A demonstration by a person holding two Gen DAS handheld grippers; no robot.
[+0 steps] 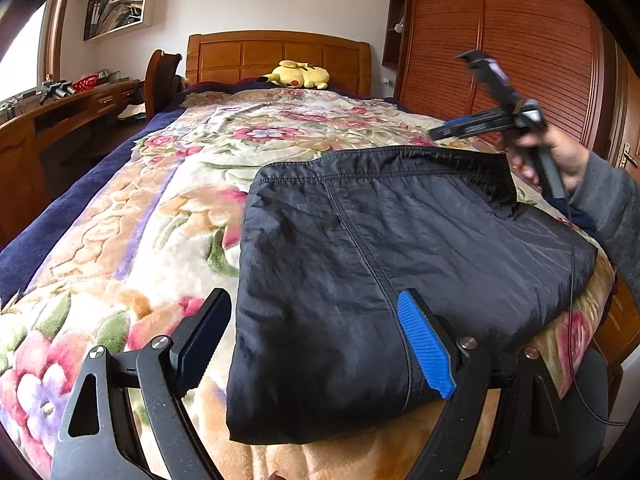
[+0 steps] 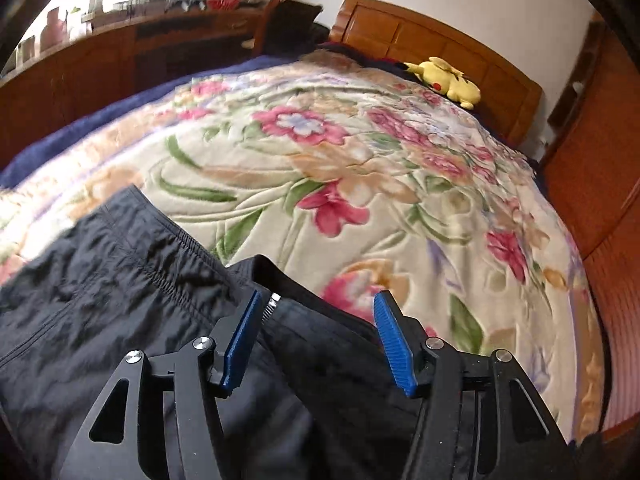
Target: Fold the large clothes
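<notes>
A dark, shiny garment [image 1: 400, 260] lies folded into a thick rectangle on the floral blanket [image 1: 120, 240], its elastic hem towards the headboard. My left gripper [image 1: 316, 300] is open and straddles the garment's near left part, with its blue pad [image 1: 428, 344] over the fabric and nothing pinched. At the right, a hand [image 1: 560, 156] holds my right gripper [image 1: 450, 94] raised above the garment's far right corner. In the right wrist view that gripper [image 2: 319, 298] is open above the garment [image 2: 120, 300], beside a metal zip pull [image 2: 273, 302].
A yellow plush toy [image 1: 296, 74] lies by the wooden headboard [image 1: 276, 56]. A wooden wardrobe [image 1: 500, 60] runs along the right side of the bed. A desk [image 1: 60, 108] and a chair [image 1: 160, 80] stand at the left. The floral blanket [image 2: 360, 160] stretches beyond the garment.
</notes>
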